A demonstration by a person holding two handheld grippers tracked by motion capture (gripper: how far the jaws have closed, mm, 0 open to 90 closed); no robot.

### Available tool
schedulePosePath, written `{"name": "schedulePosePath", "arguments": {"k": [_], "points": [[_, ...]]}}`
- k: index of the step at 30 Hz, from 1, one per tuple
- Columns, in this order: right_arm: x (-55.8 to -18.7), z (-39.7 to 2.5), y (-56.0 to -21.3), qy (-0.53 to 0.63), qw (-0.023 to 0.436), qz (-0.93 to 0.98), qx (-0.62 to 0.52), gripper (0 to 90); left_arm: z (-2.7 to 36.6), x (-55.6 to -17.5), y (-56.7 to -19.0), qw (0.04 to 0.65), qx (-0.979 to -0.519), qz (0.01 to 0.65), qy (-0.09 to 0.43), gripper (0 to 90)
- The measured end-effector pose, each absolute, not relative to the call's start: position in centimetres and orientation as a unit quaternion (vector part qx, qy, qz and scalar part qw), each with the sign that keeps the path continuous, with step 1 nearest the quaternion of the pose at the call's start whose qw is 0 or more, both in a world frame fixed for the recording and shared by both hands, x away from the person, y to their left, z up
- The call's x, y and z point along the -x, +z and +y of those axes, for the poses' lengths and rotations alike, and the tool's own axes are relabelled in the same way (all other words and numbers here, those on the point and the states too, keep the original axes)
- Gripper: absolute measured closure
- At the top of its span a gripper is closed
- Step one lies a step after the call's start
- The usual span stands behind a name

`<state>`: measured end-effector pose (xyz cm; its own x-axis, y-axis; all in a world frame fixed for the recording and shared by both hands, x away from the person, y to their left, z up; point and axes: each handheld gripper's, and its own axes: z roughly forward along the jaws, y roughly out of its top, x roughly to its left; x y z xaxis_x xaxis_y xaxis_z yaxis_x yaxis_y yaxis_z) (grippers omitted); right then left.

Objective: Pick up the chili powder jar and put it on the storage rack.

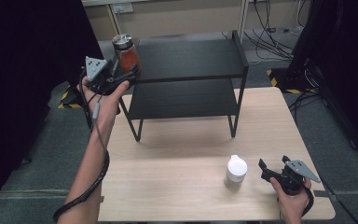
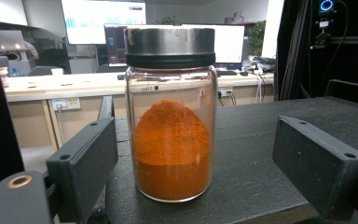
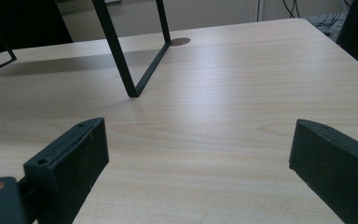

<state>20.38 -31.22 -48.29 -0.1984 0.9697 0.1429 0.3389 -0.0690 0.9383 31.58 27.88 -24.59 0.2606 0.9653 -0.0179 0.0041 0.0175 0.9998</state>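
My left gripper (image 2: pixel 196 172) has its 2 jaws spread wide, and the jar of orange powder (image 2: pixel 171 116) stands upright between them, touching neither: there is a clear gap to the left jaw and a wider one to the right jaw. The jar sits slightly ahead of the fingertips, closer to the left one. It is clear glass with a dark metal lid (image 2: pixel 170 45), and the powder inside is heaped into a mound that fills roughly the lower half.

From the high view I see the left gripper (image 1: pixel 129 74) held up at the left end of the black 2-tier shelf (image 1: pixel 191 58), with the jar (image 1: pixel 127 53) resting on the top tier at its left rear corner, just beyond the jaws.

My right gripper (image 3: pixel 198 163) is also wide open, holding nothing, with bare wooden table (image 3: pixel 223 116) between its jaws. In the high view it (image 1: pixel 268 170) hovers low near the table's front right, and a small white bottle (image 1: pixel 236 171) stands just to its left, apart from the jaws.
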Motion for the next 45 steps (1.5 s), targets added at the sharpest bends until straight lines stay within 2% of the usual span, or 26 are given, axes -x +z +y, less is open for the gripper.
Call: {"name": "schedulePosePath", "arguments": {"k": [18, 31, 45], "points": [[-20.4, -31.2, -48.3, 0.487, 0.322, 0.602, -0.544, 4.8, 27.9, -29.2, -26.8, 0.566, -0.555, 0.425, 0.437, 13.5], [-20.4, -31.2, -48.2, 0.486, 0.322, 0.603, -0.543, 4.8, 28.2, -26.9, -30.6, 0.585, -0.548, 0.425, 0.420, 12.9], [-20.4, -31.2, -48.2, 0.487, 0.322, 0.603, -0.544, 4.8, 27.8, -25.4, -35.4, 0.579, -0.565, 0.429, 0.402, 12.3]]}}
